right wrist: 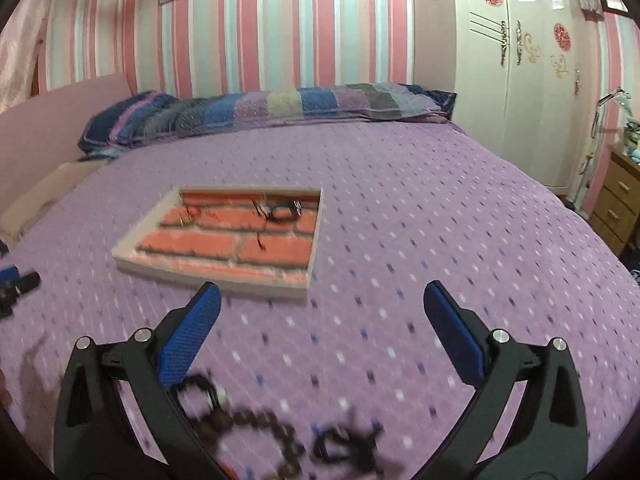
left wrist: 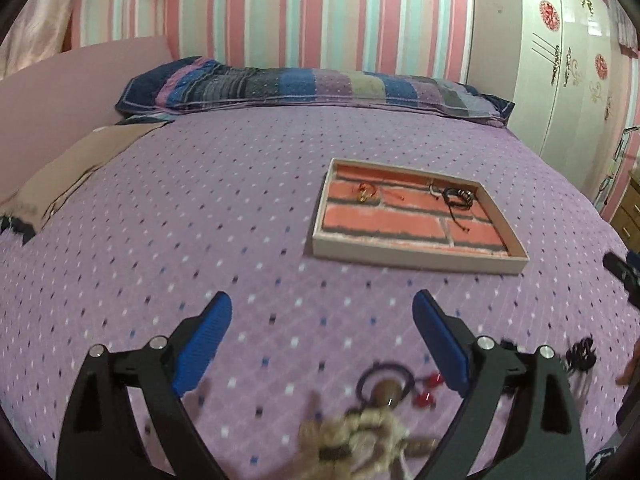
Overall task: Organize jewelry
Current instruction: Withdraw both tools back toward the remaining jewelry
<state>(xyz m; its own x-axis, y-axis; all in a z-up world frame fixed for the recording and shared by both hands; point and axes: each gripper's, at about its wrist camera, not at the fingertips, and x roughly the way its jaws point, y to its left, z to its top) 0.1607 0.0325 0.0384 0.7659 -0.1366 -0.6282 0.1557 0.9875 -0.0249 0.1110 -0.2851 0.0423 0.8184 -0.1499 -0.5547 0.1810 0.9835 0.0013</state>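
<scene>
Blue pads stood wide apart on both tools, the left gripper (left wrist: 322,312) and the right gripper (right wrist: 322,302) each holding nothing over the purple bedspread (left wrist: 200,208). Ahead of both lay the tray (left wrist: 416,258) with its brick-patterned floor, a gold and red piece (left wrist: 366,193) and a black cord bracelet (left wrist: 458,196) already inside. The loose jewelry sat close beneath the fingers: a beige knotted piece (left wrist: 368,436) and red earrings (left wrist: 428,390) under the left gripper, a dark bead chain (right wrist: 256,428) and a black tangle (right wrist: 352,448) under the right. The likeliest trouble seemed to be a jaw snagging several tangled strands at once, or pinching the soft cover along with them. A pillow (left wrist: 304,88) and a wardrobe (right wrist: 516,80) stood far beyond the tray; nothing blocked the way to it
</scene>
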